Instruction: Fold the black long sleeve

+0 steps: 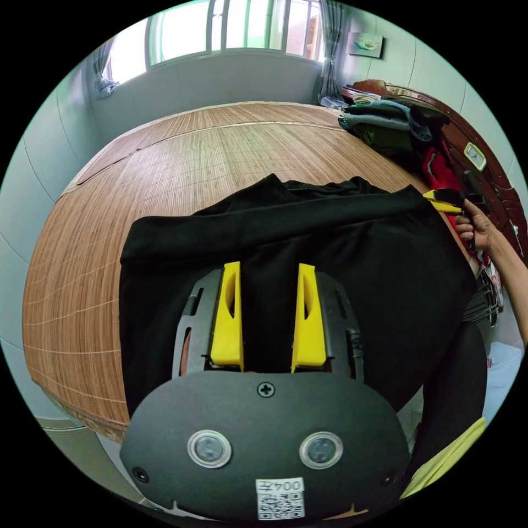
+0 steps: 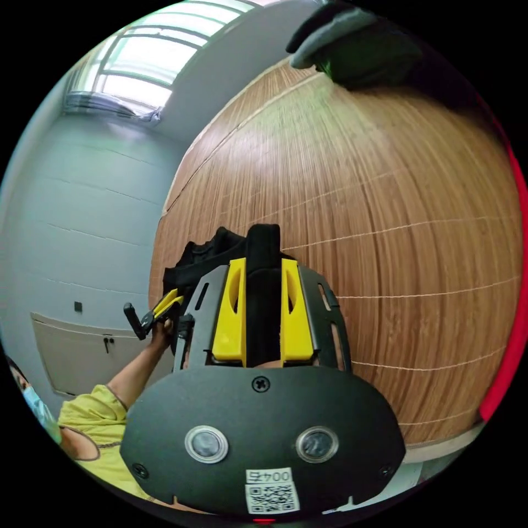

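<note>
The black long sleeve [image 1: 330,247] lies spread over a bamboo mat [image 1: 192,154], with a doubled edge along its far side. My left gripper [image 1: 269,267] is over the near part of it. Black cloth fills the moderate gap between its yellow jaws, and whether they press on it is unclear. At the garment's far right corner a hand [image 1: 476,225] holds my right gripper [image 1: 444,202]. In the right gripper view my right gripper [image 2: 263,261] is shut on a raised strip of the black long sleeve [image 2: 203,253]. The left gripper [image 2: 168,301] sits at the cloth's other side.
A pile of folded clothes [image 1: 385,124] and a red garment [image 1: 437,168] lie at the mat's far right by a wooden headboard [image 1: 484,159]. The mat [image 2: 385,220] stretches bare beyond the shirt. A person in a yellow top [image 2: 93,434] stands at the bed's edge.
</note>
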